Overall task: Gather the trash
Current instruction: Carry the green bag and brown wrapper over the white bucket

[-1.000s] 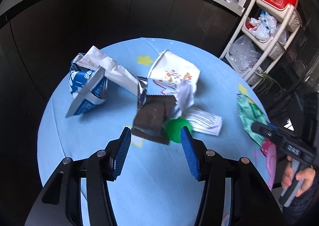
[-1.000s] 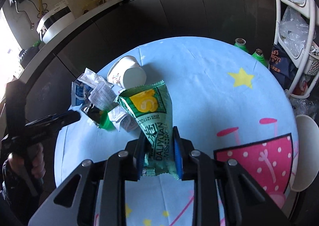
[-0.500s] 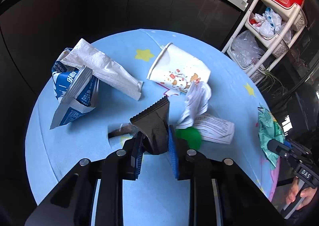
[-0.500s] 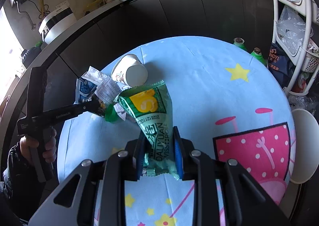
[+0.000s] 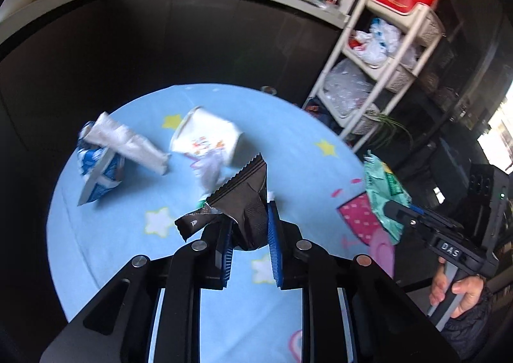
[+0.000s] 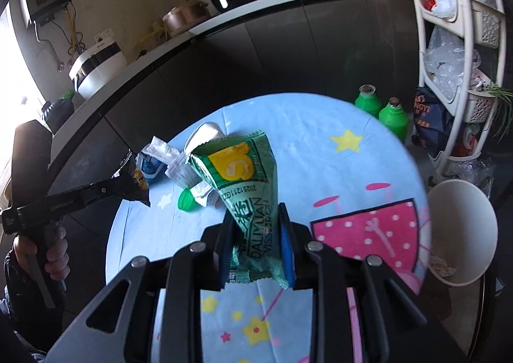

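Left gripper [image 5: 248, 235] clamped on dark wrapper [image 5: 247, 199], lifted clear of blue table [image 5: 105, 235]. Right gripper [image 6: 256, 247] pinched on green packet [image 6: 247, 183], airborne. Step: carry-off; next needs bin, white bucket [image 6: 461, 231] at 3 o'clock likely. Paper cup [image 5: 205, 138], blue carton [image 5: 99, 170] remain at 11 o'clock. Versus earlier: wrapper raised higher.

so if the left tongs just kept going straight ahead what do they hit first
Probably the white paper cup lying on its side, just beyond the dark wrapper the left tongs hold; depth is hard to judge.
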